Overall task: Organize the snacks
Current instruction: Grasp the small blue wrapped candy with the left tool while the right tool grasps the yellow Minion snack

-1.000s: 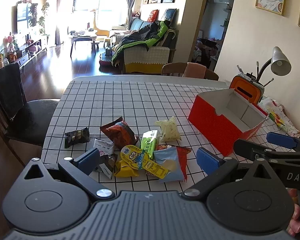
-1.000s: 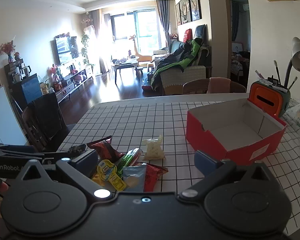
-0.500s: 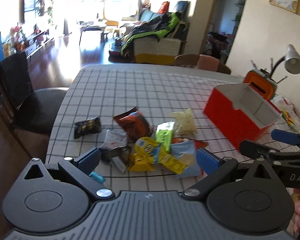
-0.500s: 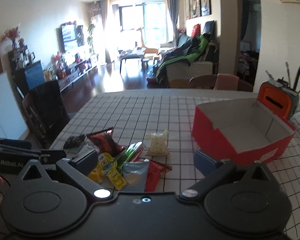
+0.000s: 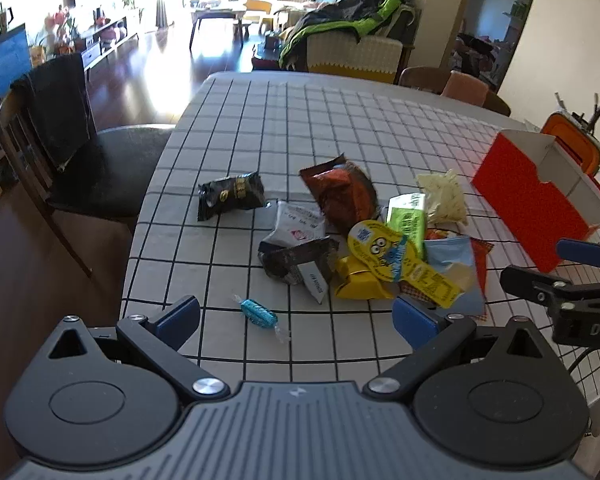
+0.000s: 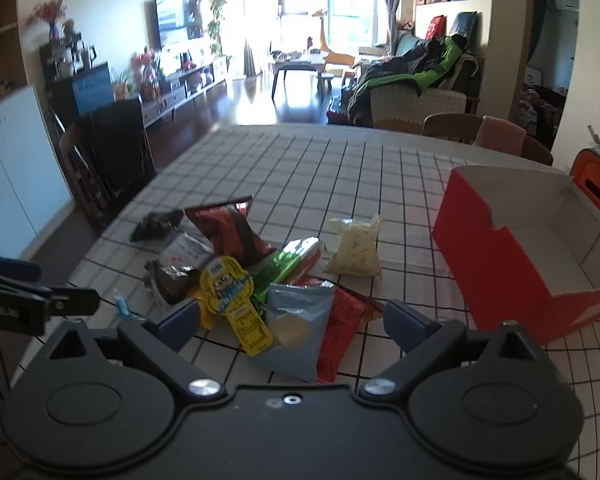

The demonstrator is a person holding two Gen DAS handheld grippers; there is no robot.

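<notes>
Left gripper (image 5: 296,314): held low over the table (image 5: 340,120), jaws spread wide, nothing gripped.
Right gripper (image 6: 292,318): likewise wide open and empty, above the snack pile (image 6: 260,276).
Snacks: heaped at frame centre; a blue candy (image 5: 258,314) lies apart, nearest the left gripper.
Red box (image 6: 528,256): open, at right.

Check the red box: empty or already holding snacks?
Empty, as far as visible. The red box stands open-topped, showing only bare white walls and floor; its near corner is hidden.
</notes>
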